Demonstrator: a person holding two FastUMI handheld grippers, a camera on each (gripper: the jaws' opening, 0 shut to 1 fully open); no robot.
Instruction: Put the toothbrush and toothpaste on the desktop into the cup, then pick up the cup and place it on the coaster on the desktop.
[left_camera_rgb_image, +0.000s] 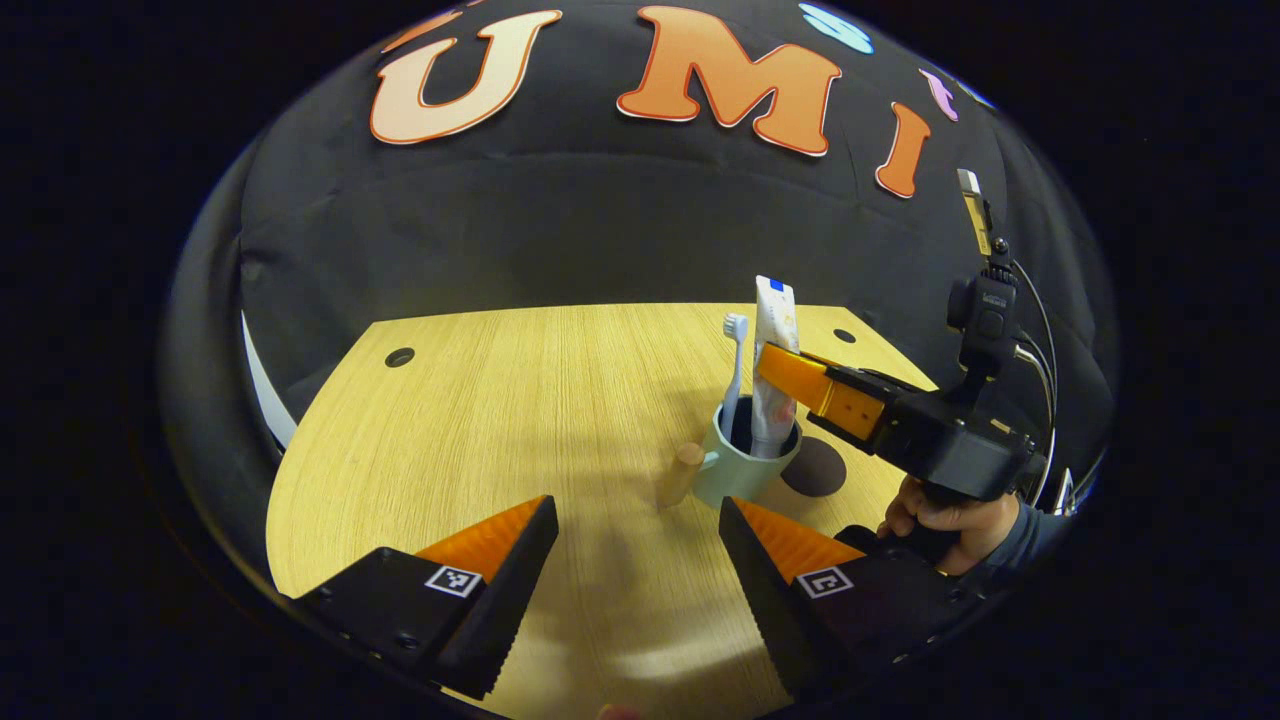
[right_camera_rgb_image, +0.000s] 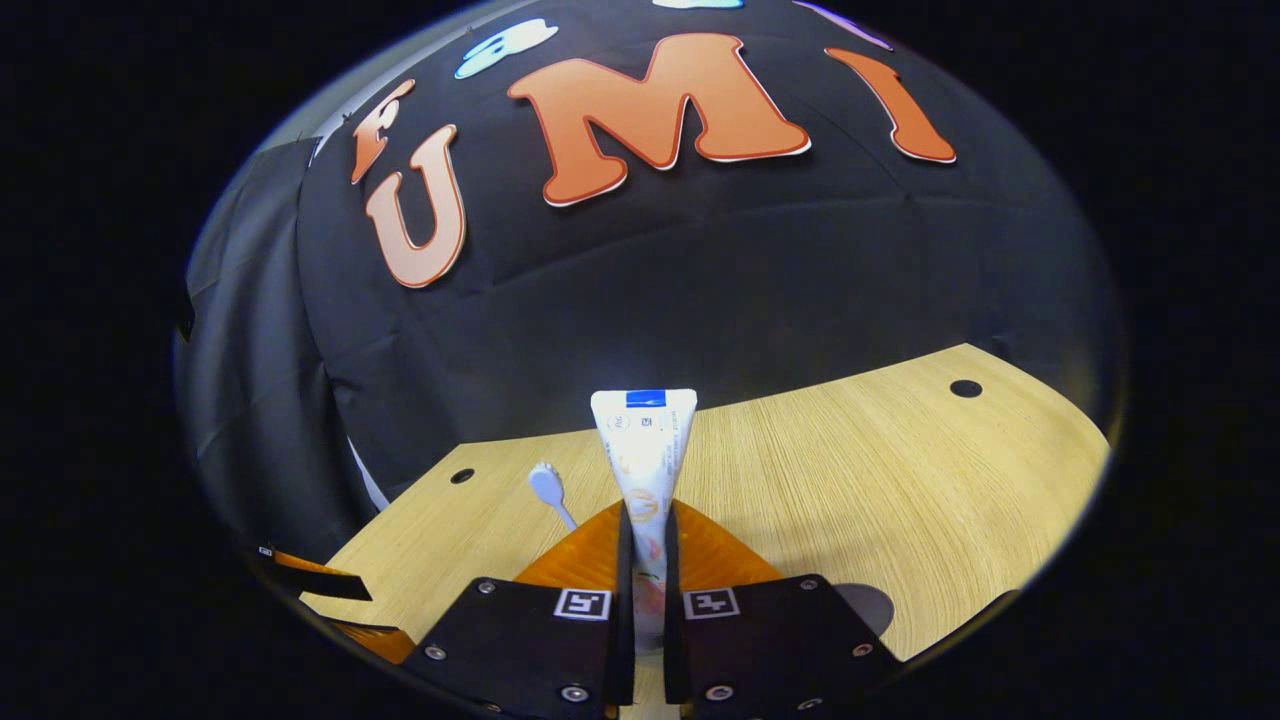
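I have the toothpaste tube standing cap-down inside the pale green cup, with my right gripper pinching it flat between both fingers. The white toothbrush already stands in the cup beside it, bristles up. The cup sits on the wooden desktop, its wooden handle toward my left gripper, whose fingers are spread wide and hold nothing. The dark round coaster lies just beside the cup, on its right. By my reckoning, loading is nearly done: release the tube, then lift the cup onto the coaster.
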